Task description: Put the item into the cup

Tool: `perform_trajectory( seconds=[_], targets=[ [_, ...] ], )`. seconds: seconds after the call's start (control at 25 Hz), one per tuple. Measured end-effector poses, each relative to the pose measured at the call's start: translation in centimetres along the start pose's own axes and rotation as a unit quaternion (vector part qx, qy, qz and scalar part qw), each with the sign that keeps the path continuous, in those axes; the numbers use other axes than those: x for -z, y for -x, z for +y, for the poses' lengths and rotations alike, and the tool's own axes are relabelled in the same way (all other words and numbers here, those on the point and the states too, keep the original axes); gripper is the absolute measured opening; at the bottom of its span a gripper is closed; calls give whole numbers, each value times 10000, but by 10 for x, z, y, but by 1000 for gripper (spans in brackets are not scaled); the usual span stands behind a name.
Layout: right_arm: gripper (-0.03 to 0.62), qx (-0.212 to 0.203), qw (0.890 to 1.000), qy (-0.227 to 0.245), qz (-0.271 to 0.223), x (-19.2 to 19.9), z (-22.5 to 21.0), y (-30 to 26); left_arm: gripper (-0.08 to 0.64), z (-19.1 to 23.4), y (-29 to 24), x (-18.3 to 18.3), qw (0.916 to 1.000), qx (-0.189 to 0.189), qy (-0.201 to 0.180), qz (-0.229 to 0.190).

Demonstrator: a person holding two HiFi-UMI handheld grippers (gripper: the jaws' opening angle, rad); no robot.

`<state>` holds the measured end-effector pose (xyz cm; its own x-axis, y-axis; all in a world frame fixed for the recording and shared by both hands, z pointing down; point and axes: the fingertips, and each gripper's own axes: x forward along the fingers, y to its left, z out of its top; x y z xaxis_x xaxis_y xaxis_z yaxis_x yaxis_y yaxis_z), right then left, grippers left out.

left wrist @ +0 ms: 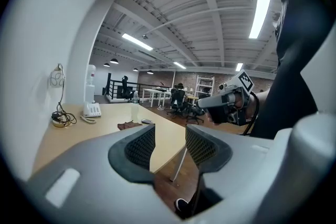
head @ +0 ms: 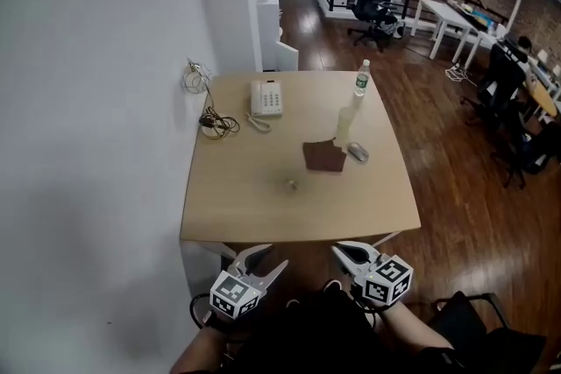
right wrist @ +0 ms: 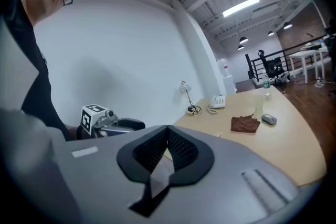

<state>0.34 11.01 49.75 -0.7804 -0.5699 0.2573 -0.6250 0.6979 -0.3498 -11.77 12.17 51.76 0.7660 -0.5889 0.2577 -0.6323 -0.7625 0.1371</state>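
A tall clear cup (head: 344, 125) stands on the wooden table (head: 245, 197), right of centre, and shows again in the right gripper view (right wrist: 258, 105). A small pale item (head: 292, 184) lies alone on the tabletop nearer the front. Both grippers hang below the table's front edge, close to my body. My left gripper (head: 269, 257) is open, its dark pads (left wrist: 142, 147) apart with nothing between them. My right gripper (head: 337, 249) is shut and empty, its pads (right wrist: 176, 144) meeting in a point. Each gripper view shows the other gripper, the right gripper (left wrist: 231, 102) and the left gripper (right wrist: 107, 122).
On the table are a brown cloth (head: 324, 156), a grey mouse (head: 358, 153), a plastic bottle (head: 360, 79), a white phone (head: 266, 98) and tangled cables (head: 215, 123). A white wall runs along the table's left side. Desks and office chairs (head: 372, 9) stand farther back on the wood floor.
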Motion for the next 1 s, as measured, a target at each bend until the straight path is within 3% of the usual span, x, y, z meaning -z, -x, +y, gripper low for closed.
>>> perform_trajectory(
  seconds=[0.52, 1.0],
  targets=[
    [49, -388, 9968, 528, 466, -19, -62, -68, 175, 58, -39, -9, 9989, -458, 89, 13],
    [100, -1078, 9818, 1169, 1034, -47, -146, -148, 181, 136, -127, -23, 9942, -985, 200, 383]
  ],
)
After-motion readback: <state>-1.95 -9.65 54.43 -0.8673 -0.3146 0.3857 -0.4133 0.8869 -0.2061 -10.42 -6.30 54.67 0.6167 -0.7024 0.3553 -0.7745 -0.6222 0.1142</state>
